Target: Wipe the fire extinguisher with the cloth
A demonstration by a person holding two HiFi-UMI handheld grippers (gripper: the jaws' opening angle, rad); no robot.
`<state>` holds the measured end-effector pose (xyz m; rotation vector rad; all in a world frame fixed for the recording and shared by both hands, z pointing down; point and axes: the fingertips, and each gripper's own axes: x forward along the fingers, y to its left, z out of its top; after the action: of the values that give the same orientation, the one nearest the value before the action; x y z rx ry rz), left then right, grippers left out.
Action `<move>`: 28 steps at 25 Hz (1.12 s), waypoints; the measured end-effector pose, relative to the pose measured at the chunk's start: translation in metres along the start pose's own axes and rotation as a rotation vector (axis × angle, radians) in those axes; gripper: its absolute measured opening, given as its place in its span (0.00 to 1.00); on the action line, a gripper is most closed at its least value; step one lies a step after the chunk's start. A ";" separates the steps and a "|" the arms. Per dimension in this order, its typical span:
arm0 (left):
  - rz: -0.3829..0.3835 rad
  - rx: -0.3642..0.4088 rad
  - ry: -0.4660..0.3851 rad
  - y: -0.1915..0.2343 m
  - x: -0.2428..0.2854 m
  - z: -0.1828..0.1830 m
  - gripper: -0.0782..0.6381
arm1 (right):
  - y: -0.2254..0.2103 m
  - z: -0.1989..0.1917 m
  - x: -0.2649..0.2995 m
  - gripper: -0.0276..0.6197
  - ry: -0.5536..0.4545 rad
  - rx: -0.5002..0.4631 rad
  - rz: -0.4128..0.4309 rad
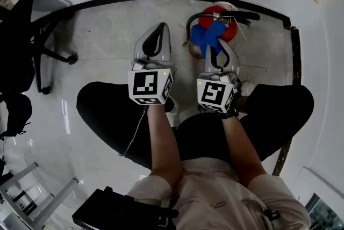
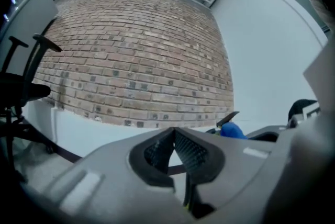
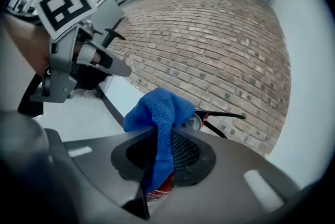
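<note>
right gripper [image 3: 159, 161] fingers clamped on blue cloth [image 3: 159, 110]: soft, light, floppy. left gripper [image 2: 174, 136] fingers closed, empty. fire extinguisher [image 1: 230, 34] looks heavy, rigid, slick; steady near top.

No words, brands or numbers can be read. The fire extinguisher [image 1: 217, 22], at twelve o'clock in the head view, carries a label too blurred to read. The left marker cube [image 1: 150, 86] and the right marker cube [image 1: 216, 94] show only black-and-white square patterns.

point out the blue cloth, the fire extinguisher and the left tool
blue cloth [image 3: 159, 112], right gripper view, bunched top
fire extinguisher [image 1: 230, 33], head view, red body
left tool [image 2: 174, 136], left gripper view, closed jaw tips
</note>
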<state>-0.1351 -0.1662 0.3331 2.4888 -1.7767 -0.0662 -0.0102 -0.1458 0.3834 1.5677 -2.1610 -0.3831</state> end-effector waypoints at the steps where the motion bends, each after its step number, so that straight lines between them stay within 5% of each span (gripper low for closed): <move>1: 0.000 -0.005 0.006 0.001 0.001 -0.003 0.11 | 0.011 -0.002 0.002 0.14 0.001 -0.050 0.012; 11: 0.018 -0.048 0.072 0.005 0.010 -0.048 0.11 | 0.146 -0.192 0.060 0.14 0.261 -0.238 0.226; 18: 0.033 -0.019 0.102 0.016 0.008 -0.054 0.11 | 0.200 -0.292 0.078 0.14 0.490 -0.294 0.324; 25: 0.028 0.007 0.078 0.018 0.004 -0.040 0.11 | 0.222 -0.330 0.079 0.14 0.668 -0.294 0.498; 28: 0.020 0.003 0.060 0.013 -0.003 -0.034 0.11 | 0.214 -0.305 0.061 0.14 0.695 -0.172 0.602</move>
<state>-0.1452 -0.1662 0.3680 2.4478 -1.7795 0.0125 -0.0500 -0.1250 0.7583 0.7290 -1.8418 0.1556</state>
